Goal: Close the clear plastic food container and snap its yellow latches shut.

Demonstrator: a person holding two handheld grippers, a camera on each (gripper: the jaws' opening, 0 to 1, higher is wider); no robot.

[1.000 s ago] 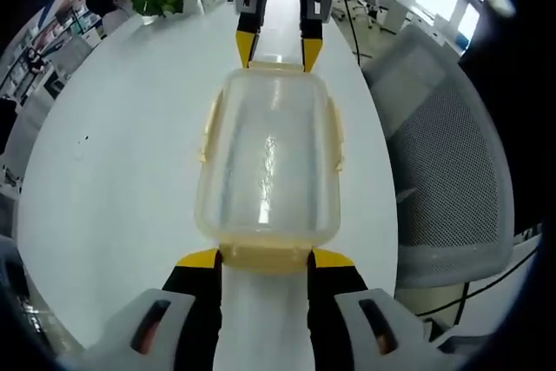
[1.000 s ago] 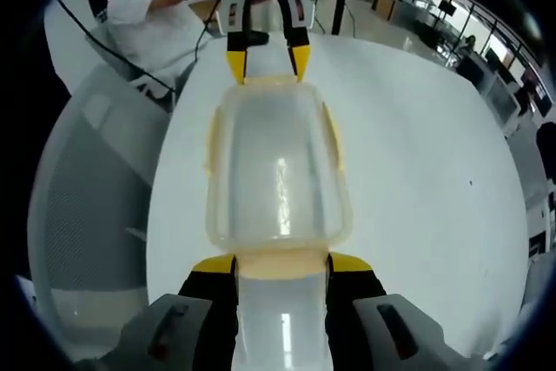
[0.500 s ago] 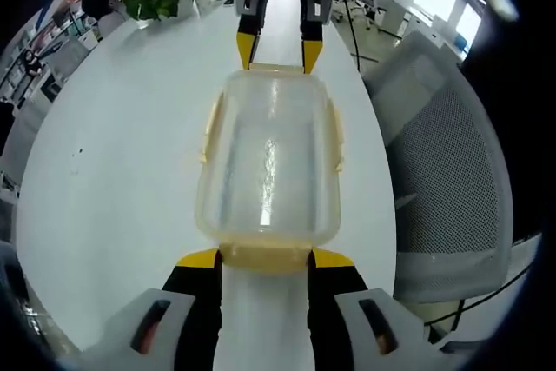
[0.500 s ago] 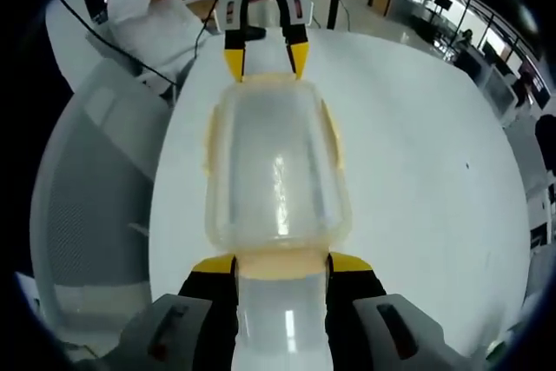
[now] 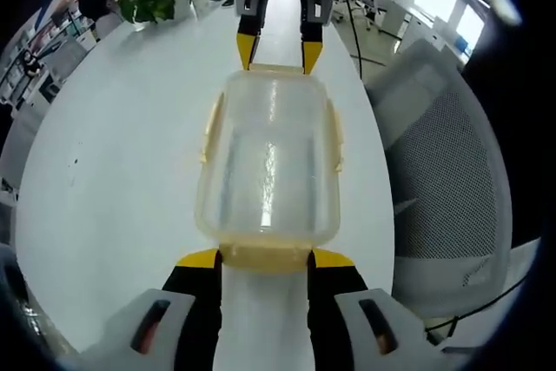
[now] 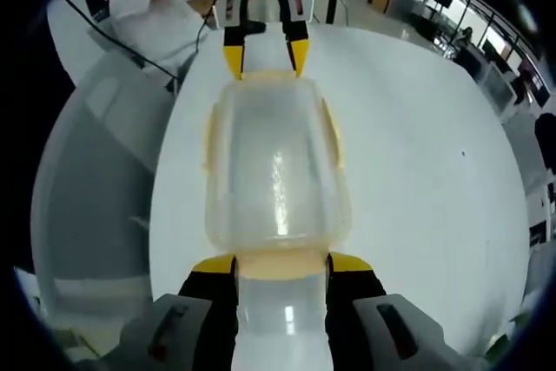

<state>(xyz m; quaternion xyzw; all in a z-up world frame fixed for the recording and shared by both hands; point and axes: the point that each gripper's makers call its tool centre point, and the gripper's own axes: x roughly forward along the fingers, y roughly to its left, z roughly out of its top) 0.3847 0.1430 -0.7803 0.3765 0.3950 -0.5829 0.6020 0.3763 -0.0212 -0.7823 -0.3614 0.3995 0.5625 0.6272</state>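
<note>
The lid already sits on the clear container (image 5: 268, 167) on the white table (image 5: 113, 154), held endwise between the left gripper (image 5: 264, 260) and right gripper (image 6: 281, 265), jaws spread against its end latches (side latches (image 5: 209, 128) look unsnapped).

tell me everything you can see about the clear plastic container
The clear plastic container is a rounded rectangular tub of cloudy see-through plastic with its lid on, seen from above over a white table. Yellow latches run along its long sides and its short ends. It looks empty. The left gripper meets one short end, with a yellow-tipped jaw at each corner, and the right gripper meets the opposite end likewise.
</note>
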